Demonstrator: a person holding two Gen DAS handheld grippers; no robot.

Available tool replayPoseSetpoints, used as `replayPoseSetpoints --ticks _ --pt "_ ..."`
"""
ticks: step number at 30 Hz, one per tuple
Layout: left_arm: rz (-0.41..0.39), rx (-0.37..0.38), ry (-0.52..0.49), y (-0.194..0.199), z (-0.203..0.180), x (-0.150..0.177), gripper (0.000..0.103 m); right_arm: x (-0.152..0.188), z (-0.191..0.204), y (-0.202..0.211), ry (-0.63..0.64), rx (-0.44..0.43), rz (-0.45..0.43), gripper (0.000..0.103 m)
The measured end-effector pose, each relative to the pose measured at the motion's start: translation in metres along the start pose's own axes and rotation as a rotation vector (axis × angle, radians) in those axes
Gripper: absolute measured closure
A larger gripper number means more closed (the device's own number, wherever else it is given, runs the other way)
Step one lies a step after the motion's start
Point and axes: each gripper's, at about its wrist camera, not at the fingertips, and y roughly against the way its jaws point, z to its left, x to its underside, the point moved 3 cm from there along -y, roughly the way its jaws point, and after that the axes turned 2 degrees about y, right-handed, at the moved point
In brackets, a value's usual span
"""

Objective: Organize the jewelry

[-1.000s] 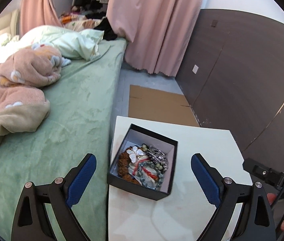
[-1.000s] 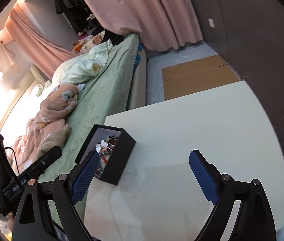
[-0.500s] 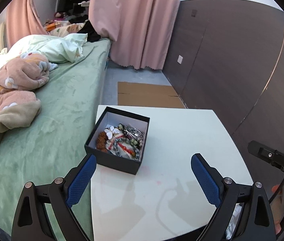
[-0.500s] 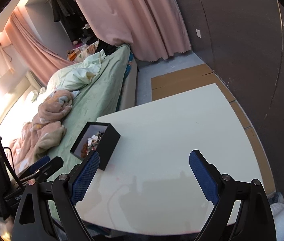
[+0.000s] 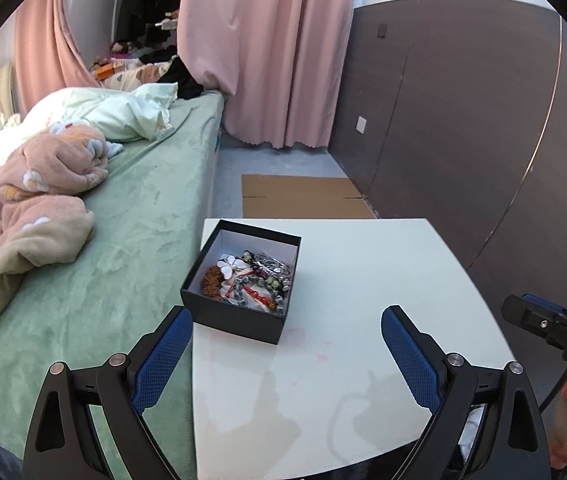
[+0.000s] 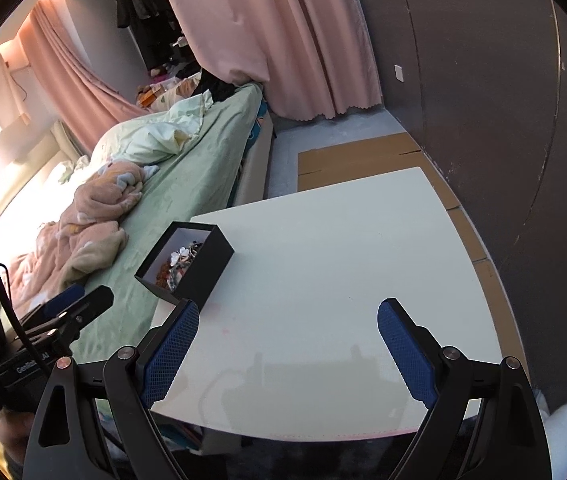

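An open black box (image 5: 239,312) with a white lining stands at the left edge of the white table (image 5: 363,280). It holds a tangle of jewelry (image 5: 249,280): beaded bracelets, a white flower piece, silver chains. My left gripper (image 5: 286,332) is open and empty, just in front of the box and apart from it. In the right wrist view the box (image 6: 199,276) sits left of centre on the table (image 6: 343,260). My right gripper (image 6: 287,328) is open and empty above the table's near part. The left gripper's body (image 6: 63,316) shows at its lower left.
A bed with a green sheet (image 5: 131,240) and a pink blanket (image 5: 31,200) lies against the table's left side. Flat cardboard (image 5: 303,196) lies on the floor beyond the table. A dark wall panel (image 5: 463,140) runs along the right. Pink curtains (image 5: 271,52) hang behind.
Both grippers have pulled back and up from the box, so it looks smaller and more of the table shows. Both stay open and empty. The box has not moved.
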Motion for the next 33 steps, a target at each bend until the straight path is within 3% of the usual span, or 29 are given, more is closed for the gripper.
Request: replayPoseSetpoints --ticks 33 --pt "-0.023 0.027 0.001 0.0047 -0.0024 -0.0024 0.007 -0.0012 -0.0057 -0.0059 -0.031 0.009 0.007 0.012"
